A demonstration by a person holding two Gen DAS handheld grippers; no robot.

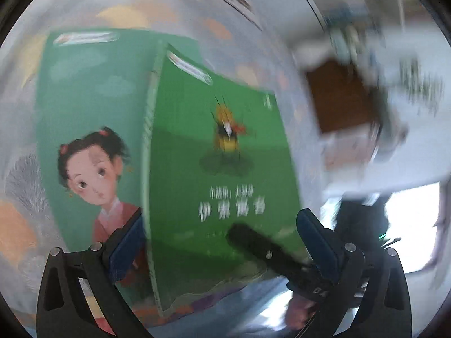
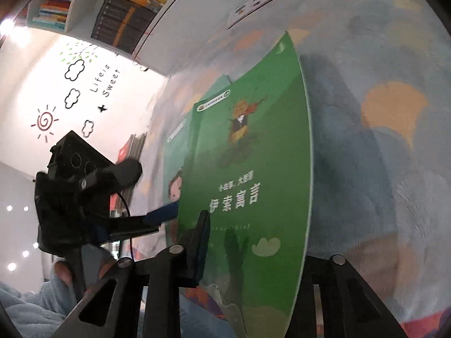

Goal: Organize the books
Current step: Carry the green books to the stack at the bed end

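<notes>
Nearest to you, in the right wrist view, your right gripper [image 2: 253, 256] has its jaws drawn in around the bottom edge of a thin green picture book [image 2: 248, 169]; one dark finger lies against the front cover, the other is hidden behind it, so it looks like a grip on the book, though you cannot see the far pad touch. The book stands nearly upright on edge above a soft, pale blue patterned rug [image 2: 380, 140]. In the left wrist view, your left gripper [image 1: 222, 242] has its jaws spread wide, one blue pad [image 1: 126, 250] beside the spine where this book meets a second green book [image 1: 90, 107] with a girl on its cover, the other pad out past the right edge; neither pad clearly presses anything. The second book lies just behind and beside the first, touching it along the spine. Farther off, a white bookshelf [image 2: 118, 8] already holds rows of books, and a wall [image 2: 70, 93] carries cloud and sun decals. Judging by this, the tidying is at an early stage: two books are off the shelf, one in hand, neither yet put away.
</notes>
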